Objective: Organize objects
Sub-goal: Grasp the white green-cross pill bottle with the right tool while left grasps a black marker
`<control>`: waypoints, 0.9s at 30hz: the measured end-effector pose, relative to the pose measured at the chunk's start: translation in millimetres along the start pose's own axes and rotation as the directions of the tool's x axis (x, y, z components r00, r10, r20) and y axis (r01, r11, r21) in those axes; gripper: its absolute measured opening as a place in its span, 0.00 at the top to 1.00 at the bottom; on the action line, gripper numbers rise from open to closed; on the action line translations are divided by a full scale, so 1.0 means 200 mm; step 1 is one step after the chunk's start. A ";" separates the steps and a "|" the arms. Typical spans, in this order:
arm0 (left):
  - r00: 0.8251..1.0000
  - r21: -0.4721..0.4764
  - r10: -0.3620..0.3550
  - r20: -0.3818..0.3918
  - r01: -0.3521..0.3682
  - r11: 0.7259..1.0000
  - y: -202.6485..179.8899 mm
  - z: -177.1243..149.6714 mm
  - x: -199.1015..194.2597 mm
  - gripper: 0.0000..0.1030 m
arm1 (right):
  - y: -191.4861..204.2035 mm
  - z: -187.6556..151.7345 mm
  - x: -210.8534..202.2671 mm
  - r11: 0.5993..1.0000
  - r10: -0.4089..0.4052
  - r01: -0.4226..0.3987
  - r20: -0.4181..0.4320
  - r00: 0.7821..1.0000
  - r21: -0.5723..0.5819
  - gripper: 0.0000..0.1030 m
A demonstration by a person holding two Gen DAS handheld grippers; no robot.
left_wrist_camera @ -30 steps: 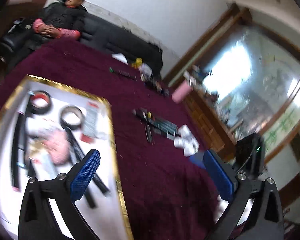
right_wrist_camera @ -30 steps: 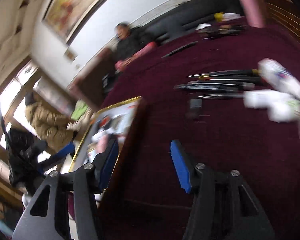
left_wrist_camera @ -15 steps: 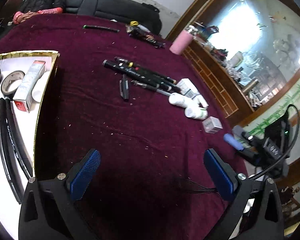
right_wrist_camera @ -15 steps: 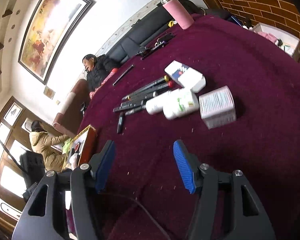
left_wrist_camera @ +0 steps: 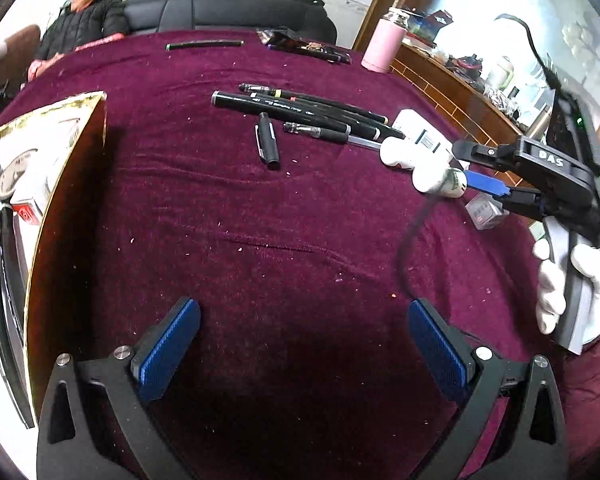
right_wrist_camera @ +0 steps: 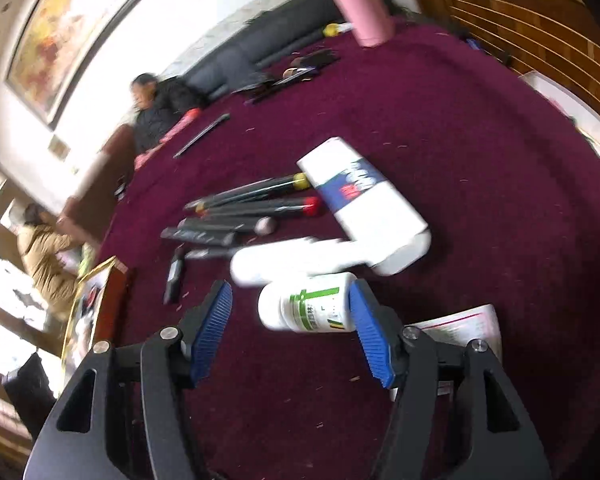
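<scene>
A white bottle with a green label [right_wrist_camera: 304, 308] lies on its side on the maroon cloth between the jaws of my right gripper [right_wrist_camera: 291, 312]. The right pad sits at its end and the left pad stands clear of it, so the jaws are open. Just beyond it lie a second white bottle [right_wrist_camera: 292, 256] and a white box with blue and red print [right_wrist_camera: 360, 196]. In the left wrist view the right gripper [left_wrist_camera: 460, 162], held by a white-gloved hand [left_wrist_camera: 556, 288], reaches the same green-labelled bottle [left_wrist_camera: 440, 178]. My left gripper [left_wrist_camera: 302, 344] hangs open over bare cloth.
Several black pens [left_wrist_camera: 300, 112] and a short black pen [left_wrist_camera: 268, 140] lie mid-table. A gold-rimmed tray [left_wrist_camera: 60, 172] with tape rolls and boxes lies at the left. A small printed box [right_wrist_camera: 460, 328] is by the right finger. A pink flask [left_wrist_camera: 382, 48] stands far right. A person [left_wrist_camera: 84, 20] sits on the sofa.
The left gripper swung from over the tray to the middle of the table and sank. The right gripper travelled across the table to the bottles and now straddles the green-labelled one, jaws slightly wider.
</scene>
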State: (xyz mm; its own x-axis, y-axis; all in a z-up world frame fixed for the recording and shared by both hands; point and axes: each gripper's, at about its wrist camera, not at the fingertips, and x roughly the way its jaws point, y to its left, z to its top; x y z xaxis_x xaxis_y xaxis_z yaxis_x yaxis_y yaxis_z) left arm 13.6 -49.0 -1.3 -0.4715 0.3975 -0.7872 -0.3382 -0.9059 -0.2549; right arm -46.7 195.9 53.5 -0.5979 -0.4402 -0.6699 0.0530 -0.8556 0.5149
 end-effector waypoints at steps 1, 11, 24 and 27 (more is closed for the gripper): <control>1.000 0.009 0.008 0.010 -0.008 1.000 -0.01 -0.01 0.00 0.02 | 0.02 -0.02 0.00 0.999 0.052 -0.052 -0.018 0.999 -0.015 0.41; 0.998 0.048 0.061 -0.008 -0.061 0.997 -0.05 0.00 0.03 0.02 | 0.19 -0.12 0.11 0.958 -0.089 0.077 -0.031 0.996 -0.275 0.41; 0.979 0.068 -0.130 0.156 0.120 0.990 0.03 0.21 -0.47 0.02 | 0.08 -0.10 0.13 0.967 -0.100 0.083 -0.062 0.993 -0.241 0.69; 0.979 -0.001 0.025 0.203 -0.025 1.000 0.14 0.37 -0.49 0.02 | 0.04 -0.14 0.07 0.979 -0.059 0.043 -0.075 0.995 -0.201 0.69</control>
State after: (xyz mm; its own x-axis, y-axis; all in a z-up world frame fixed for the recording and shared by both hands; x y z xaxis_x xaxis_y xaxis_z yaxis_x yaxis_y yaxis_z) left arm -9.9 -101.9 109.4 -0.6349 0.3963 -0.6632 -0.3252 -0.9157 -0.2360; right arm -31.7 176.5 33.4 -0.5383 -0.4078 -0.7375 0.1872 -0.9111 0.3672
